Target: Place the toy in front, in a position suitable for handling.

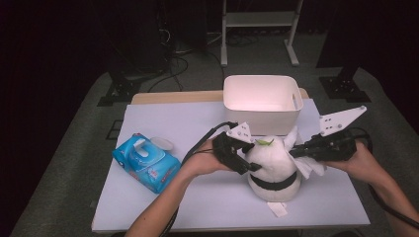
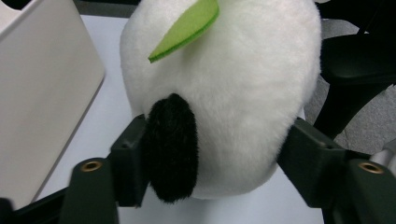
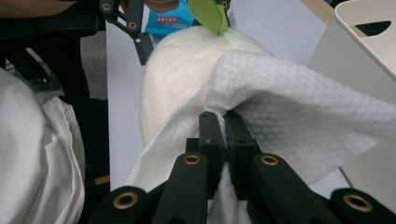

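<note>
While the plush toy (image 1: pixel 273 168) is steadied, its side is wiped.
Left gripper (image 2: pixel 210 154) clamps the toy between its jaws; right gripper (image 3: pixel 223 126) pinches a wet wipe (image 3: pixel 299 116) against it; hard strokes could topple the toy.

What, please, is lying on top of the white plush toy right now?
A green felt leaf sits at the plush toy's crown; a white wipe drapes one side, hiding the fur beneath.

text: none legible | wipes pack (image 1: pixel 146 162): printing too small to read
</note>
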`<state>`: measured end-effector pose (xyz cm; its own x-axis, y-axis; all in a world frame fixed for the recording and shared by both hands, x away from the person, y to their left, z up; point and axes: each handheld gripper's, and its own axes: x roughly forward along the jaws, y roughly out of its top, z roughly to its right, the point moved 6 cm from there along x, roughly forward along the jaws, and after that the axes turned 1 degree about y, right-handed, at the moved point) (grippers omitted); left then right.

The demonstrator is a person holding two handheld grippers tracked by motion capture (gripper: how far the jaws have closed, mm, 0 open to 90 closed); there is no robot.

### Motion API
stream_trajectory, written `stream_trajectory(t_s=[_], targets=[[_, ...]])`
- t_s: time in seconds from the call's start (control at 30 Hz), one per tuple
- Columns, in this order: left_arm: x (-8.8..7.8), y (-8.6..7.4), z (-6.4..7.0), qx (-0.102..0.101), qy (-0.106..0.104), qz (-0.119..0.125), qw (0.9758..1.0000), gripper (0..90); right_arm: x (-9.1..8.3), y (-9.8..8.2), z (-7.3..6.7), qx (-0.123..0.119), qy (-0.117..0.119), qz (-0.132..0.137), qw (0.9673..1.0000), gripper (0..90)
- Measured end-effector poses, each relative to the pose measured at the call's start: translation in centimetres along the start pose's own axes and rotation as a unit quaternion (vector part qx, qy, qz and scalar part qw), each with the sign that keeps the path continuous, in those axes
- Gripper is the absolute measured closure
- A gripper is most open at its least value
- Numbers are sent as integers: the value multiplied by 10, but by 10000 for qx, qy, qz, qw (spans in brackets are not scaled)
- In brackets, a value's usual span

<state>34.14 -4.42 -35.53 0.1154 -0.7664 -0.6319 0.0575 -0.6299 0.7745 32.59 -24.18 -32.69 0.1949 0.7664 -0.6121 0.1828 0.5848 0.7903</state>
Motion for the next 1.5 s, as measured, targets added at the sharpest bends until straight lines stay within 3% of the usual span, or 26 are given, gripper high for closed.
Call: stream_trajectory(t_s=[0.13,0.43,0.8,0.97,1.27,1.4,1.5], targets=[[-9,1,1,-34,77,125,9999,361,1,5,-2,8,52,162,9999,870],[-26,-2,1,59,246,-25,9997,367,11,12,-4,-66,160,242,9996,870],[-17,5,6,185,246,-84,9995,372,15,50,-11,-551,176,36,9983,869],[-16,4,6,213,255,-104,9994,370,16,49,-9,-543,178,-33,9984,869],[-13,10,9,330,220,-91,9992,374,-3,30,-2,-394,-86,-192,9990,868],[-11,12,10,318,208,-96,9992,380,-2,32,-3,-427,-84,-220,9988,868],[-10,13,10,338,180,-102,9992,380,5,43,-5,-546,-33,-137,9984,867]])
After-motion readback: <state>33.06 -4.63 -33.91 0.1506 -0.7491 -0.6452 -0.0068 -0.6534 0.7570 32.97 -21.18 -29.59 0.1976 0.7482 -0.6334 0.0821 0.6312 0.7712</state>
